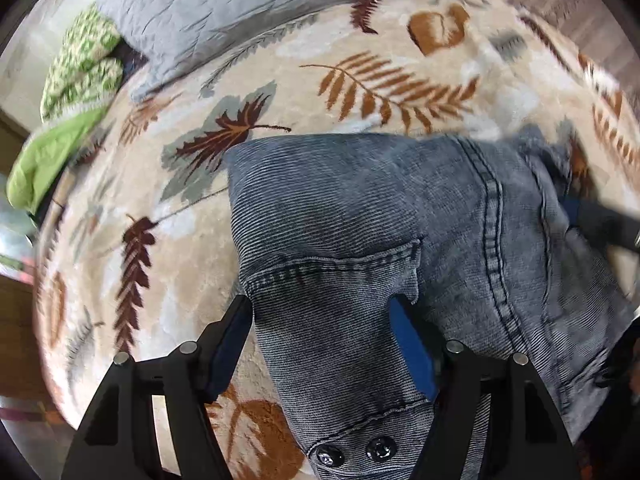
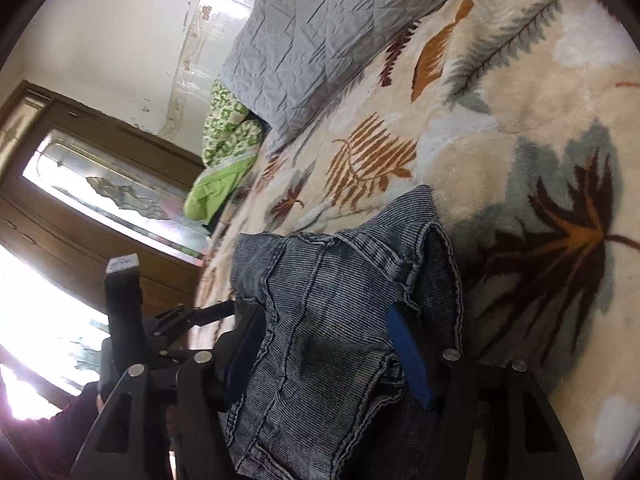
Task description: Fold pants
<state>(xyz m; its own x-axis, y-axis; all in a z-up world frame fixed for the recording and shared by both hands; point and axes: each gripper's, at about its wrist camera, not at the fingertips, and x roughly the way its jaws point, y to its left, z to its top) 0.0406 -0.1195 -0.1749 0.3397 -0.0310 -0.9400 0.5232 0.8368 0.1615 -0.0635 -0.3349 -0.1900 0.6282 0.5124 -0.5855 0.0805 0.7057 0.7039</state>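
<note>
Grey-blue denim pants (image 1: pixel 340 208) lie partly folded on a leaf-patterned blanket (image 1: pixel 360 80). My left gripper (image 1: pixel 324 308) points steeply down and is shut on the waistband end, whose two metal rivets (image 1: pixel 354 454) show close to the camera between the fingers. In the right wrist view a bunched, seamed part of the pants (image 2: pixel 320 280) stands up off the blanket, and my right gripper (image 2: pixel 324 312) is shut on it with the blue pads on both sides. The right gripper's dark body (image 1: pixel 608 220) shows at the pants' far right edge.
A grey quilted cover (image 1: pixel 224 12) lies at the far side of the bed, with a green patterned cloth (image 1: pixel 80 64) beside it. A wooden cabinet with a glass panel (image 2: pixel 104 184) stands past the bed's edge. The left gripper's black handle (image 2: pixel 122 300) and a dark sleeve (image 2: pixel 60 432) are at left.
</note>
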